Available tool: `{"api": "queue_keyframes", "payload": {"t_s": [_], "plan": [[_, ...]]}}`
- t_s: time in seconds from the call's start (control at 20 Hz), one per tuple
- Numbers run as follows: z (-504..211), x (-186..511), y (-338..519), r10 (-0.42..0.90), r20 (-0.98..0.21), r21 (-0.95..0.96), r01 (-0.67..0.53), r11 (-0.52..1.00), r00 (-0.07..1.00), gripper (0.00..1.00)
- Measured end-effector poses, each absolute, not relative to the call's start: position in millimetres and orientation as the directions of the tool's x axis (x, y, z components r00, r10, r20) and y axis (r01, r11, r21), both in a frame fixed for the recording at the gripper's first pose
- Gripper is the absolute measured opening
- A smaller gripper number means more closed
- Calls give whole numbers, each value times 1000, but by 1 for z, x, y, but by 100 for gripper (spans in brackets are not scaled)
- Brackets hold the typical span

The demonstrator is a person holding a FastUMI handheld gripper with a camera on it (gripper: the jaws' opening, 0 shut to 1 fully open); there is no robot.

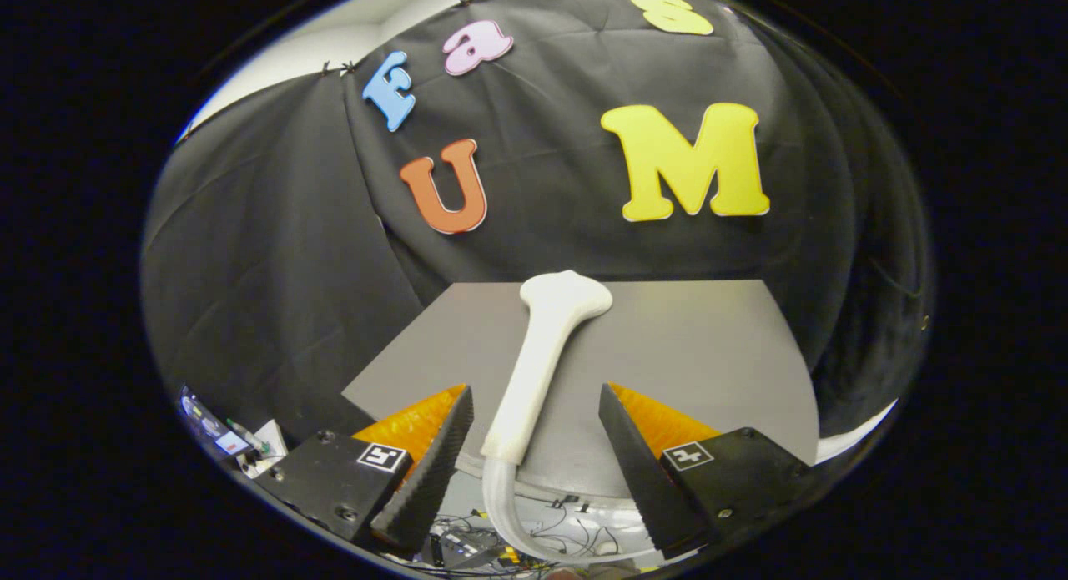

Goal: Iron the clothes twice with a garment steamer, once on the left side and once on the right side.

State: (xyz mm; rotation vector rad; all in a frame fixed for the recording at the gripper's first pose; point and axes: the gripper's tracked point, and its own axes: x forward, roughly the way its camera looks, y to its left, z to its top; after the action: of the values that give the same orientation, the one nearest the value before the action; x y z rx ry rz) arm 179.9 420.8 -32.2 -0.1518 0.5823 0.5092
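Claw [536,396]: one, fingers apart, touching nothing. Garment steamer [546,355]: one, lying on one grey table [701,346], handle between fingers.

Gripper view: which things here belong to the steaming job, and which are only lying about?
Belong to the job:
- garment steamer, lying on the grey table, its handle between the fingers
- steamer hose
- gripper, open, touching nothing

Only lying about:
- cables below the table edge
- small devices beside the left finger
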Motion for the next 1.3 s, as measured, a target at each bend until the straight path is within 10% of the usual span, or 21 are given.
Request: {"api": "queue_keyframes", "payload": {"t_s": [0.5, 0.95, 1.3], "plan": [[-78, 244, 444, 268, -677, -52, -408, 912, 686, 87], [-85, 249, 456, 205, -675, -56, -327, 943, 709, 45], [-49, 228, 446, 312, -608, 70, -341, 937, 731, 36]]}}
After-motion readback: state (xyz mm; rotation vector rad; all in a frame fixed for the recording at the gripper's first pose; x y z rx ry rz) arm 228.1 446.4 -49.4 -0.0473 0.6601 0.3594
